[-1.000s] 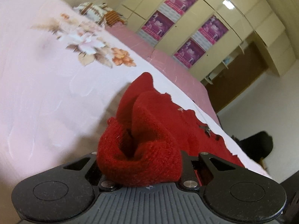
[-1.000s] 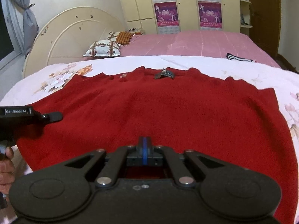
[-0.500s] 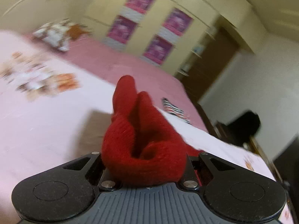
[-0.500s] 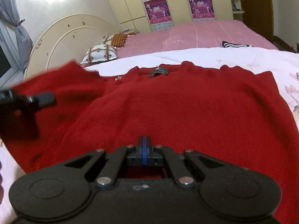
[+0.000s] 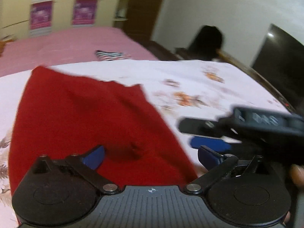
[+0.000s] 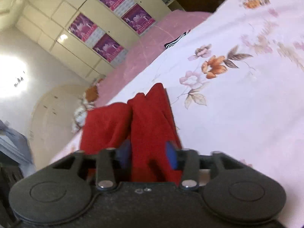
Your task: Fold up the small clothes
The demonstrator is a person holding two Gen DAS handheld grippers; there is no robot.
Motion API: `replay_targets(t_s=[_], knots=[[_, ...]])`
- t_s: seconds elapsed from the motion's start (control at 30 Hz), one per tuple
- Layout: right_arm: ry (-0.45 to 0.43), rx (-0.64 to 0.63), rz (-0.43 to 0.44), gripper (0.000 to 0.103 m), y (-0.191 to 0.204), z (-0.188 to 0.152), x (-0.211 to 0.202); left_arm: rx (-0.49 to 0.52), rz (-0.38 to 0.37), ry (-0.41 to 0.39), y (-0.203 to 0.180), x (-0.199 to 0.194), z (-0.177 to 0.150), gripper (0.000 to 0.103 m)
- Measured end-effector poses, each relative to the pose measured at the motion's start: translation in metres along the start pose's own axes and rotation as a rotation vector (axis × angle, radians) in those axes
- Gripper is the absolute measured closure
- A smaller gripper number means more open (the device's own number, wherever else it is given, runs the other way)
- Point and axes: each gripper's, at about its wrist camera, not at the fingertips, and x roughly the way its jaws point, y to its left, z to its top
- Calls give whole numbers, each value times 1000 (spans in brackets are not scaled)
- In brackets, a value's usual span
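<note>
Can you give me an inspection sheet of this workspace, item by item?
Surface: bed with white floral sheet, pink cover behind.
Job's things: red knit garment lying folded over on the sheet.
Clutter: striped cloth on the pink cover.
Grippers: left tool jaws opening, wide apart above the garment; right tool jaws opening, red fabric between them.
Cables: nothing seen.
Surroundings: wardrobe with purple posters, dark screen, headboard.
</note>
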Motion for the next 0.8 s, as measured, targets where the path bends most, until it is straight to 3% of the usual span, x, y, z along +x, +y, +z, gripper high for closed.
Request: replay_targets(t_s=[0.1,0.2,0.3,0.4,0.5,0.63,0.7,0.77,0.8], knots=[[15,31,76,49,-6,2,-8,-52,-78,-55,16,-46,-1,2],[61,-7,126,49,7,1,-2,-218,-99,-173,72,-88,-6,2],[121,-29,147,48,18,0,19,-347,85,-164,130,-94,-10,3],[170,0,177,48,21,2,43,-436,124,-122,162,-89,-22,6],[235,25,195,48,24,3,67,-402,197,-6,163,-71,-37,7],[288,-43,169,55,44,-3,83,-462,161,-29,164,-68,-49,7],[293,-154,102,68,63,-8,86,-449,166,-23,159,-67,-48,7],[278,-304,8,72,84,-16,91,-433,180,-25,158,-69,-43,7],[258,-378,-11,83,93,-19,90,-422,190,-36,159,-65,-38,7]])
